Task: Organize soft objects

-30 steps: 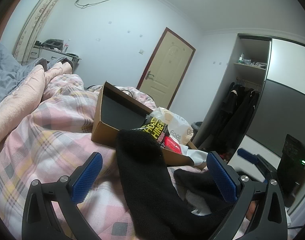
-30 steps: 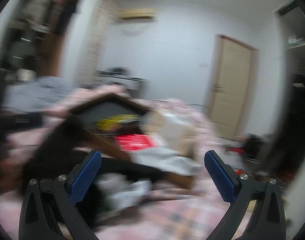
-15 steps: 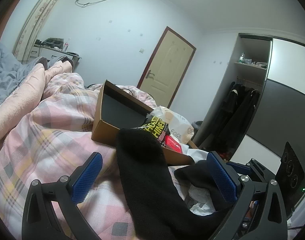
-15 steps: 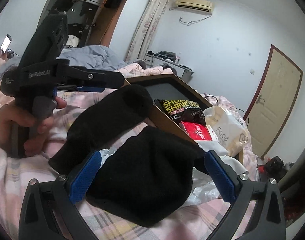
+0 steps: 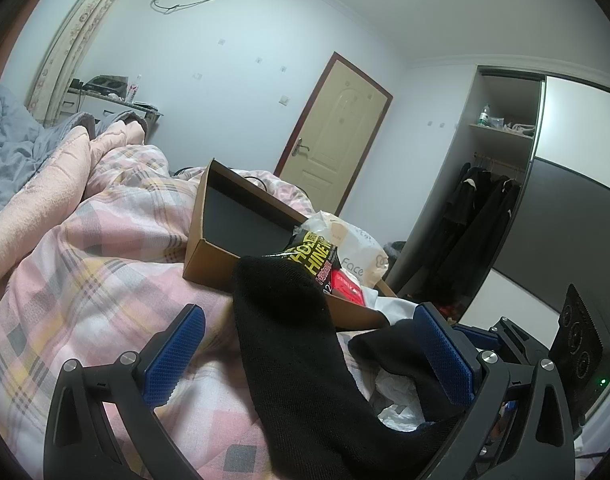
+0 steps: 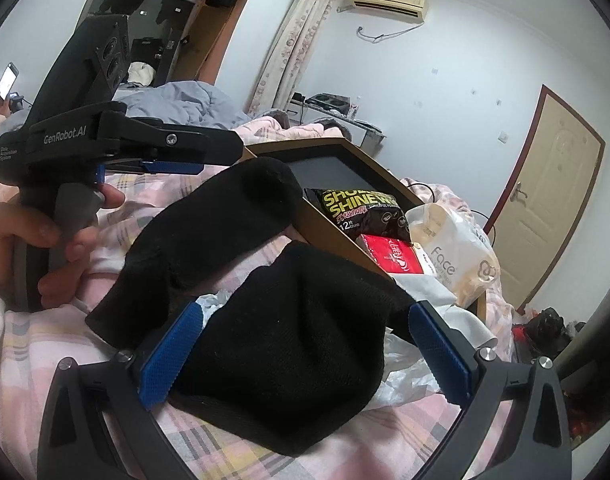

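— How many socks do we count?

— Two black ones on the bed's pink plaid quilt [image 5: 85,280]. The long black sock [image 5: 297,352] lies between our left gripper [image 5: 309,356], whose jaws stand wide apart around it, gripping nothing. Its toe rests against the near wall of the cardboard box [image 5: 209,256]. The second black sock [image 6: 289,344], bunched up, lies between our right gripper [image 6: 305,352], jaws likewise spread and holding nothing.

— And in the box?

— We count three packets at its far end: one black-and-yellow packet [image 6: 361,210], one red packet [image 6: 391,258] and one pale "Face" pouch [image 6: 453,256]. The rest of the box floor is bare and dark.

— Anything hard to make out?

— Crumpled white stuff [image 6: 409,372] shows under the bunched sock; we cannot tell what it is. The long sock's cuff end is hidden behind our left gripper's frame. In the right wrist view, our left hand [image 6: 29,252] wraps that gripper's handle.
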A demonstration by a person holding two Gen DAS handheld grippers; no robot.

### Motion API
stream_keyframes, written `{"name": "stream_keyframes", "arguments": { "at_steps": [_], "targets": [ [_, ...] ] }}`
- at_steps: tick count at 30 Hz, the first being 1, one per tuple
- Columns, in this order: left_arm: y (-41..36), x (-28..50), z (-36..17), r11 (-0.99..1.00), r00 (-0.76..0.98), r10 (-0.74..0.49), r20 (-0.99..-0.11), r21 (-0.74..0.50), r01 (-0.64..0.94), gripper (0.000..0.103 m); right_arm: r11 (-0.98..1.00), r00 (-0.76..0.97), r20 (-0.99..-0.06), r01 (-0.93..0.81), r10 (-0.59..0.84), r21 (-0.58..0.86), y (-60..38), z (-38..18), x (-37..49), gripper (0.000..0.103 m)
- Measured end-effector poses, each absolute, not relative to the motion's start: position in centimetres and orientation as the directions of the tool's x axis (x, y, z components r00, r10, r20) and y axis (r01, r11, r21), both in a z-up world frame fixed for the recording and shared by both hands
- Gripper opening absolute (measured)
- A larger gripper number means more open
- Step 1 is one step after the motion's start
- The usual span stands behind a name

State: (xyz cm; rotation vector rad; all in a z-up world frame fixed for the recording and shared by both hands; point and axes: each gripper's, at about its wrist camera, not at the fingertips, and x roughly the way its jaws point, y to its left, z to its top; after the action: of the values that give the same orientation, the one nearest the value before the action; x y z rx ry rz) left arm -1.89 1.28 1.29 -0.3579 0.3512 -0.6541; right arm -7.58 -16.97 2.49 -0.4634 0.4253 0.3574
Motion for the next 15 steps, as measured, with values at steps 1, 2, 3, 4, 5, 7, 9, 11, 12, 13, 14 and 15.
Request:
{"name": "stream_keyframes", "arguments": {
  "at_steps": [1, 2, 3, 4, 5, 7, 9, 11, 12, 13, 14, 15],
  "targets": [
    [1.3, -1.9, 1.3, 0.737, 0.739, -0.642, -0.203, -0.428, 0.523, 0.103, 0.836, 0.852, -0.469, -0.422, 0.233, -0.351, -17.0, 2.5, -7.6, 0.102],
    [1.3, -1.9, 1.3, 0.737, 0.740, -0.642, -0.203, -0.428, 0.523, 0.103, 0.836, 0.852, -0.469, -0.422, 0.233, -0.351, -17.0, 2.5, -7.6, 0.102],
    [1.3, -1.9, 1.3, 0.738, 0.740, -0.642, -0.203, -0.427, 0.523, 0.103, 0.836, 0.852, -0.469, -0.422, 0.233, -0.351, -17.0, 2.5, -7.6, 0.102],
    [1.3, -1.9, 1.3, 0.738, 0.740, -0.642, -0.203, -0.427, 0.523, 0.103, 0.836, 0.851, -0.471, -0.422, 0.233, -0.350, -17.0, 2.5, -7.6, 0.102],
    [1.3, -1.9, 1.3, 0.738, 0.739, -0.642, -0.203, -0.427, 0.523, 0.103, 0.836, 0.851, -0.471, -0.423, 0.233, -0.350, -17.0, 2.5, -7.5, 0.102],
    [1.3, -1.9, 1.3, 0.738, 0.740, -0.642, -0.203, -0.427, 0.523, 0.103, 0.836, 0.853, -0.468, -0.421, 0.232, -0.351, -17.0, 2.5, -7.6, 0.102],
    [1.3, -1.9, 1.4, 0.737, 0.741, -0.641, -0.200, -0.427, 0.523, 0.103, 0.841, 0.873, -0.432, -0.398, 0.225, -0.367, -17.1, 2.8, -8.1, 0.102],
    [1.5, -2.1, 1.3, 0.736, 0.746, -0.640, -0.186, -0.427, 0.525, 0.103, 0.851, 0.908, -0.342, -0.367, 0.241, -0.374, -17.6, 3.7, -9.6, 0.102],
    [1.6, -2.1, 1.3, 0.736, 0.748, -0.638, -0.180, -0.427, 0.525, 0.103, 0.860, 0.921, -0.296, -0.355, 0.254, -0.367, -18.0, 4.3, -10.3, 0.102],
    [1.7, -2.3, 1.4, 0.736, 0.752, -0.636, -0.171, -0.427, 0.526, 0.103, 0.874, 0.931, -0.249, -0.341, 0.265, -0.345, -18.7, 4.9, -11.0, 0.102],
    [1.9, -2.4, 1.5, 0.737, 0.758, -0.632, -0.162, -0.427, 0.523, 0.103, 0.893, 0.941, -0.209, -0.323, 0.268, -0.313, -19.5, 5.4, -11.3, 0.102],
    [2.1, -2.4, 1.7, 0.741, 0.764, -0.626, -0.159, -0.428, 0.518, 0.103, 0.905, 0.945, -0.192, -0.313, 0.265, -0.289, -20.0, 5.7, -11.3, 0.102]
  ]
}}
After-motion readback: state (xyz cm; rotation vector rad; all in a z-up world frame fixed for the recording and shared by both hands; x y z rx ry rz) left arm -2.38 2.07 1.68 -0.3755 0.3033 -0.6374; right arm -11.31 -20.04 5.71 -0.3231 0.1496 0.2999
